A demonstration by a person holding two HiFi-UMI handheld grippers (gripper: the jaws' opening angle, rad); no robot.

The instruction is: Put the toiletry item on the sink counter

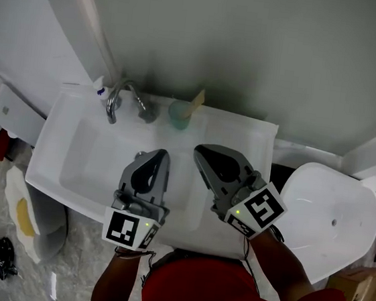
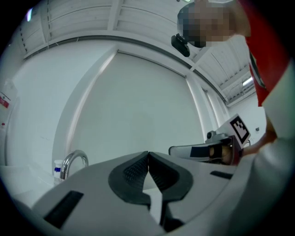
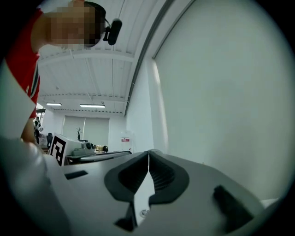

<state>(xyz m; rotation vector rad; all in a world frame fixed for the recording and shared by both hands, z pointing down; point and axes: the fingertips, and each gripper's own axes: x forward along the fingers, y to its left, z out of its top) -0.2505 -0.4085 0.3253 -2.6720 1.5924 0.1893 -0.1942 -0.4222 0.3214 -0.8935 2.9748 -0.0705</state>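
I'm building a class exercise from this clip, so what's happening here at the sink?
A person in a red top holds two claws above a white sink. The left claw and right claw are both shut and empty. A teal cup with a tan item standing in it sits on the counter behind the basin, beside the faucet. Neither claw touches it.

cup (image 1: 177, 115) right of faucet (image 1: 115, 101), behind sink (image 1: 92, 162); toilet (image 1: 329, 216) at right
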